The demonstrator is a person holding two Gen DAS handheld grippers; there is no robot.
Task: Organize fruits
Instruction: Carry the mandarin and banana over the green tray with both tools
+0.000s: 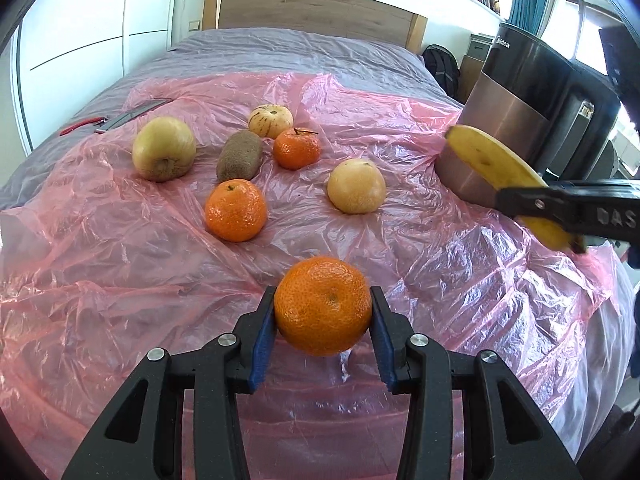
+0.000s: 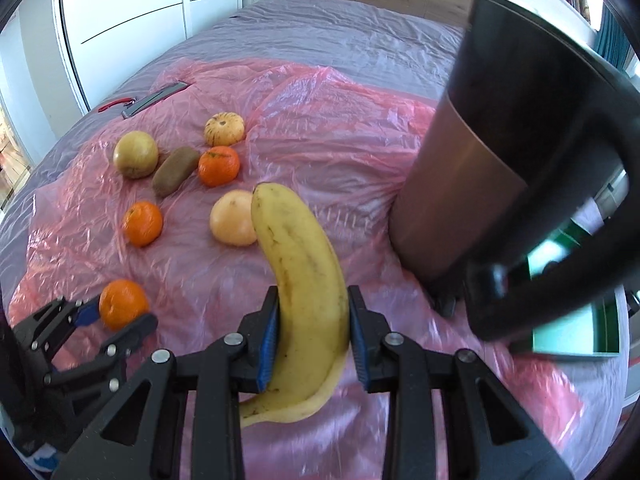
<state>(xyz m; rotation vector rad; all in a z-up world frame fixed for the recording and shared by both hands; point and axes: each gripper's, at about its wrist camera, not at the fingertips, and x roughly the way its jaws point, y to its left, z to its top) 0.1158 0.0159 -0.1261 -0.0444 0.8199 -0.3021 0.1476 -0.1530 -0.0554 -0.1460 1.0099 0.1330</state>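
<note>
Left gripper (image 1: 323, 308) is clamped on a tangerine (image 1: 323, 305), lifted clear of the pink plastic sheet (image 1: 120, 280) on the bed. Only the blue pads (image 1: 262, 344) touch its round sides, so a jolt could roll it out onto the slippery sheet. Further right, the right gripper (image 2: 313, 322) is closed on a banana (image 2: 304, 292), held near its lower half; the long upper end could swing and knock the steel appliance (image 2: 460, 184) standing close beside it.
</note>
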